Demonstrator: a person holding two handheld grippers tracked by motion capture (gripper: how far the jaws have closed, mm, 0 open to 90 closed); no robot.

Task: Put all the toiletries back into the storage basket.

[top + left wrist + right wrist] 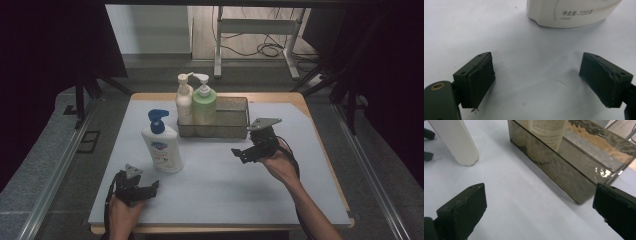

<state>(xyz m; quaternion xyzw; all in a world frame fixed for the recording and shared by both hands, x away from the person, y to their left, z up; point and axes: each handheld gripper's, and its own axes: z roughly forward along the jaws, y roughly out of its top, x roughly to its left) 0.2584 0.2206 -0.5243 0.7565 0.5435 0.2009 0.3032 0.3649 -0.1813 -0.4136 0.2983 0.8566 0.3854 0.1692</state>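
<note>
Both tools are spread wide with nothing between their pads. The left gripper [150, 187] sits low at the near left of the table [225, 200], held in the person's left hand [122, 212]. In the left gripper view its jaws stand far apart over bare white surface, and the base of the white bottle with the blue pump [571, 12] rises just ahead of them — near, but not touched.

That bottle [162, 145] stands upright on the table, just in front of the left end of the clear bin [235, 122] and apart from it. Inside the bin stand a cream pump bottle [184, 100] and a green pump bottle [204, 102], side by side at its left end.

The right gripper [241, 153] hovers in front of the bin's right half, held by the right hand [282, 167]. In the right gripper view its jaws are also wide apart and grip nothing — the bin's near wall [554, 170] runs slantwise ahead of them, with its corner close to one pad; whether they touch, I cannot tell.
</note>
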